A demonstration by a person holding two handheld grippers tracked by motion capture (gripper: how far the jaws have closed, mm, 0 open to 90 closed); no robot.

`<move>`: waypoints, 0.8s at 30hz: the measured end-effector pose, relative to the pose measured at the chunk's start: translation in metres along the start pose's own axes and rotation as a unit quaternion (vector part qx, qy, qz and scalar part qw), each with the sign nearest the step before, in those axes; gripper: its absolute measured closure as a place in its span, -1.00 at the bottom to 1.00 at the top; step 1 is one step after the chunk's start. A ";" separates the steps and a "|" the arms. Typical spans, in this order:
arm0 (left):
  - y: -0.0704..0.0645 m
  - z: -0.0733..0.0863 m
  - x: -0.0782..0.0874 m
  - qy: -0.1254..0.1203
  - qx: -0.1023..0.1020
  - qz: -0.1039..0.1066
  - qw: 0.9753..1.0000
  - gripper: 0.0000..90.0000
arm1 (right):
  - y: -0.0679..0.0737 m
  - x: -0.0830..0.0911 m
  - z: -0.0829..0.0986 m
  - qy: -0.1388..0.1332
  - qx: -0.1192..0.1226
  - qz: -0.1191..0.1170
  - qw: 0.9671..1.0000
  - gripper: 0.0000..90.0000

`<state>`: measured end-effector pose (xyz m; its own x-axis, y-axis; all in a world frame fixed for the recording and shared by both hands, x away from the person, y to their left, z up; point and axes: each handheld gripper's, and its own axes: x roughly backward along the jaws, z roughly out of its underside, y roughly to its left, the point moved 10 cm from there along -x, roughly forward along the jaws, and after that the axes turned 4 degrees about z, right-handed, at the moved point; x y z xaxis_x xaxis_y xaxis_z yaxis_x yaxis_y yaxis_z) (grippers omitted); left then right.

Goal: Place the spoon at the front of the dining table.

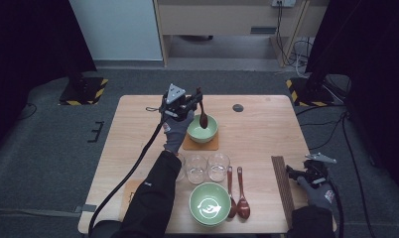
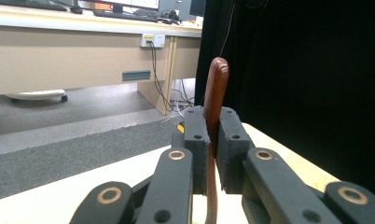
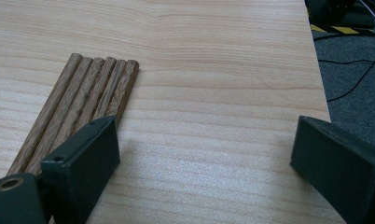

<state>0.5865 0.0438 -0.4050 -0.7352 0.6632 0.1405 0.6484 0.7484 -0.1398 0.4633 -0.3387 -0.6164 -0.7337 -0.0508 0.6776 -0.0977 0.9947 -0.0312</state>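
1. The dark reddish-brown wooden spoon (image 2: 215, 100) is clamped by its handle between the fingers (image 2: 196, 140) of the left gripper (image 1: 190, 105); the pads press on the handle from both sides, and the rounded handle end stands up above them in the left gripper view.
2. The spoon's long axis runs close to upright. In the high view its handle end is in the fingers and its bowl end (image 1: 203, 120) hangs down, at or just inside the rim of the far pale green ceramic bowl (image 1: 203, 129); whether it touches the bowl's inside cannot be told.
3. That bowl sits on a square tan coaster (image 1: 201, 144) near the middle of the light wooden worktop (image 1: 267, 134). The coming move, as a judgement, turns on this one relation: the bowl lies directly below the fingers, so lowering the spoon along its own axis would bring it to rest inside.
4. The left hand is by far the nearer one to this bowl, reaching across from the near side.
5. The right gripper (image 1: 312, 171) rests at the near right edge of the worktop, well apart from the bowl. Its fingers (image 3: 83, 158) stand spread wide and hold nothing, just beside a flat row of brown wooden rods (image 3: 78, 105).
6. Nearer the person are three clear glass cups (image 1: 207, 167) in a row, a second pale green bowl (image 1: 210, 203), and two more brown wooden spoons (image 1: 237, 196) lying side by side to its right.
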 end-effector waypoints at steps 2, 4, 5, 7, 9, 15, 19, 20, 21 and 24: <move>0.002 0.001 -0.001 0.001 0.001 -0.002 1.000 0.86 | 0.000 0.000 0.000 0.000 0.000 0.000 1.000 -0.83; 0.004 0.003 -0.002 0.003 0.001 -0.004 1.000 0.86 | 0.000 0.000 0.000 0.000 0.000 0.000 1.000 -0.83; 0.004 0.004 -0.003 0.004 0.001 -0.005 1.000 0.86 | 0.000 0.000 0.000 0.000 0.000 0.000 1.000 -0.83; 0.005 0.005 -0.004 0.005 0.001 -0.006 1.000 0.86 | 0.000 0.000 0.000 0.000 0.000 0.000 1.000 -0.83; 0.006 0.008 -0.005 0.008 -0.001 -0.009 1.000 0.86 | 0.000 0.000 0.000 0.000 0.000 0.000 1.000 -0.83; 0.007 0.017 -0.009 0.017 -0.004 -0.012 1.000 0.86 | 0.000 0.000 0.000 0.000 0.000 0.001 1.000 -0.83; 0.007 0.024 -0.011 0.023 -0.002 -0.011 1.000 0.86 | 0.000 0.000 0.000 0.001 0.000 0.001 1.000 -0.84; 0.008 0.025 -0.011 0.024 -0.002 -0.012 1.000 0.86 | 0.000 0.000 0.000 0.001 -0.001 0.001 1.000 -0.84; 0.009 0.027 -0.011 0.027 -0.002 -0.013 1.000 0.86 | 0.000 0.000 0.000 0.001 0.000 0.001 1.000 -0.84; 0.013 0.033 -0.011 0.030 0.002 -0.016 0.999 0.86 | 0.000 0.000 0.000 0.001 -0.001 0.001 1.000 -0.84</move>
<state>0.5963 0.0462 -0.4403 -0.7421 0.6385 0.2040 0.6238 0.7692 -0.1386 0.4634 -0.3390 -0.6166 -0.7326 -0.0477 0.6790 -0.0946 0.9950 -0.0321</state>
